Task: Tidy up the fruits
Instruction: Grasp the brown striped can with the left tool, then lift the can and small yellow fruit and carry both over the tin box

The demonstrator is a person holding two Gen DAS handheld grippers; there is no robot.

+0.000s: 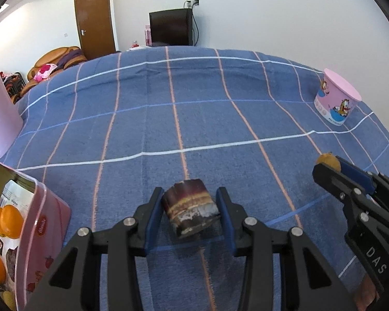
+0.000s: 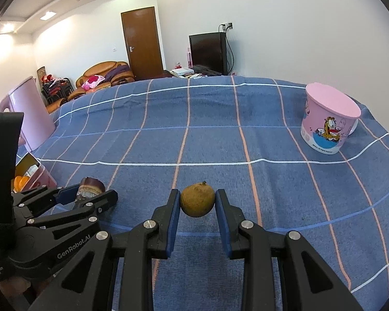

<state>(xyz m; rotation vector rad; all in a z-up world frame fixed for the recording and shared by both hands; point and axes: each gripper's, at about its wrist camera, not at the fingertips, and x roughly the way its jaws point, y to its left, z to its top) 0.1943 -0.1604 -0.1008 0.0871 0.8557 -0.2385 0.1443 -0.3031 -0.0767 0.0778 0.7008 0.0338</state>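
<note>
Left wrist view: the left gripper had its fingers clamped on a dark sugarcane piece above the blue checked cloth. At lower left, a pink box holding oranges was cut off by the frame edge. At right, the right gripper hid most of a brownish round fruit.

Right wrist view: the right gripper's fingers were pressed together on the round fruit, held clear of the cloth. The left gripper partly concealed the sugarcane. A pink lidded cup stood far right.
</note>
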